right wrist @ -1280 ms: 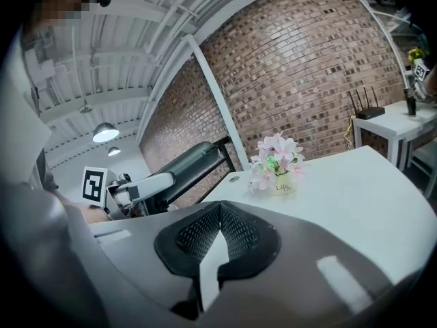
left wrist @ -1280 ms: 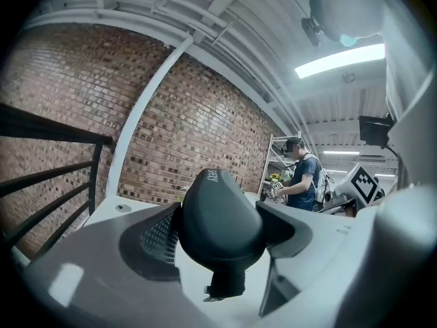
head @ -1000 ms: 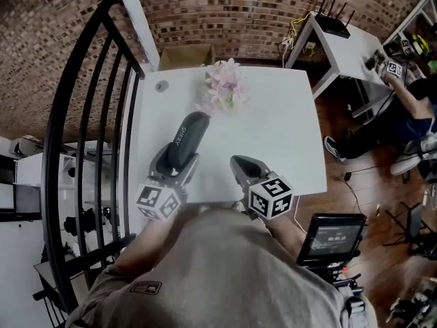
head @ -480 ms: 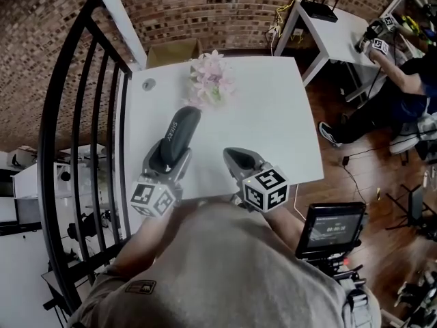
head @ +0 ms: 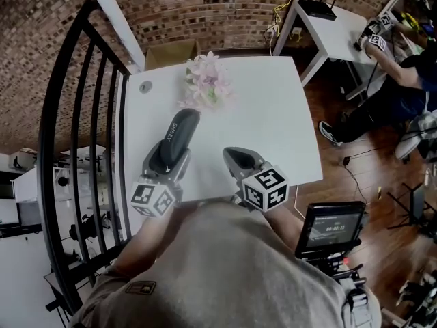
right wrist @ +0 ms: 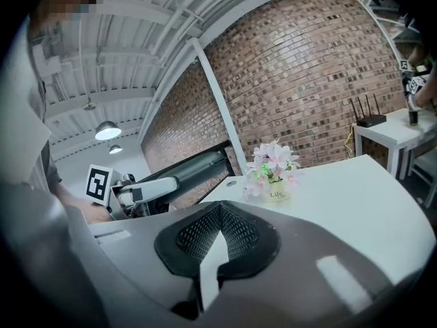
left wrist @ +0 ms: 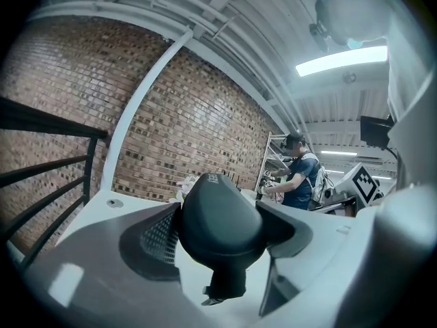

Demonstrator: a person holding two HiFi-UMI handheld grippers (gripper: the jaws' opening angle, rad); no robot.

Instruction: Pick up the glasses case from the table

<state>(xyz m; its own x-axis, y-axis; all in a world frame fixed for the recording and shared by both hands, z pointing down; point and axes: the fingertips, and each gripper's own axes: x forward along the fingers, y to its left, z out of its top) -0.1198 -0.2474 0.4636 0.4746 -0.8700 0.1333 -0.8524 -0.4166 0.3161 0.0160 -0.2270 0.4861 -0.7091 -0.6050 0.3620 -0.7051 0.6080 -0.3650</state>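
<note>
A dark, long glasses case (head: 177, 137) is gripped at its near end by my left gripper (head: 166, 162), over the left half of the white table (head: 273, 115). In the left gripper view the case's rounded end (left wrist: 220, 221) fills the gap between both pads, which press on its sides; it points away toward the brick wall. My right gripper (head: 232, 154) hovers by the table's near edge, to the right of the case and apart from it. Its pads (right wrist: 235, 234) meet, with nothing between them.
A small pot of pink flowers (head: 207, 84) stands at the table's far side, just beyond the case. A black railing (head: 82, 115) runs along the left. To the right are a second white table (head: 334, 33), a seated person (head: 403, 80) and a screen (head: 331, 227).
The head view has shifted a little, so the table sits slightly lower and left in the picture. Both grippers and the case keep their places.
</note>
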